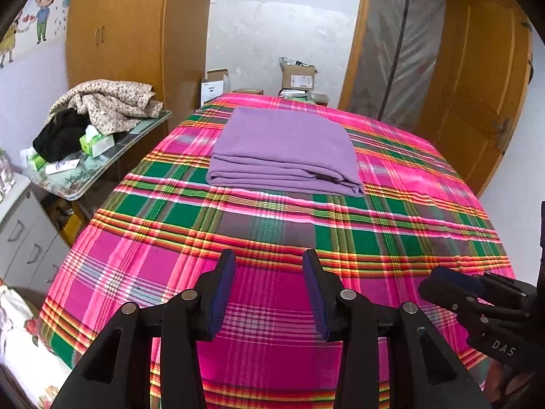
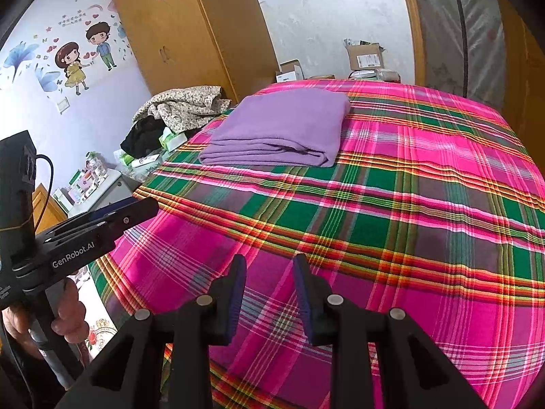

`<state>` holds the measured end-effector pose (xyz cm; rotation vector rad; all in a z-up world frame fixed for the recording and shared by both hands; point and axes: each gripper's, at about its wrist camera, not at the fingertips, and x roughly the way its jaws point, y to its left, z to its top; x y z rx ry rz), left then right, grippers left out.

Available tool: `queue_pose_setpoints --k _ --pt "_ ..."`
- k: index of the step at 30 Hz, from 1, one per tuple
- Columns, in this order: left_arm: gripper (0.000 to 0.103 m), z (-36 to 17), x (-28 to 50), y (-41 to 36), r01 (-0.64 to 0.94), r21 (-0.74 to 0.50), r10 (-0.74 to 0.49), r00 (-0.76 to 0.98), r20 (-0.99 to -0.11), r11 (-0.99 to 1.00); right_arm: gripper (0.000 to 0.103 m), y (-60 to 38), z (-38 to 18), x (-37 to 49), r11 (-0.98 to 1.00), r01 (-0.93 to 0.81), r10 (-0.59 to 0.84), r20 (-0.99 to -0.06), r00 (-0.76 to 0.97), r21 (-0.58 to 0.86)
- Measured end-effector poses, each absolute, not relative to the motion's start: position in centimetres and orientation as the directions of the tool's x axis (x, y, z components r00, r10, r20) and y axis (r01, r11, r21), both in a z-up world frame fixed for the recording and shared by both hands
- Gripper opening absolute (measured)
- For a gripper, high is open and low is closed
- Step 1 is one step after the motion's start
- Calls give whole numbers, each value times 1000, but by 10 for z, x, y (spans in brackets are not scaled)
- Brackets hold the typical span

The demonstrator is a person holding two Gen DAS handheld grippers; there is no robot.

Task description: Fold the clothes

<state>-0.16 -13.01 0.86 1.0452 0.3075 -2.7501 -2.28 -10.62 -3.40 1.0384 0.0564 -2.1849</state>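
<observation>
Nearest, the left gripper and right gripper both hang with jaws spread and nothing between them, above a bed draped in pink-and-green plaid cloth. Farther up lies the folded purple garment, soft and rectangular. Beyond stand a cluttered side table, cardboard boxes partly hidden by the bed's far edge, and a wooden wardrobe.

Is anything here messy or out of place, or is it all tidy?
The purple cloth lies neatly folded on the plaid bed cover. The one untidy spot is the side table left of the bed: a crumpled floral garment and a black one are heaped there among tissue packs.
</observation>
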Motion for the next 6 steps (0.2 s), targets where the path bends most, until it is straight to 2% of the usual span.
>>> queue_pose_setpoints --k 6 --pt "42 8 -1 -134 254 -142 -96 -736 -671 -957 29 -107 -36 -24 -751 611 -577 -697 -425 249"
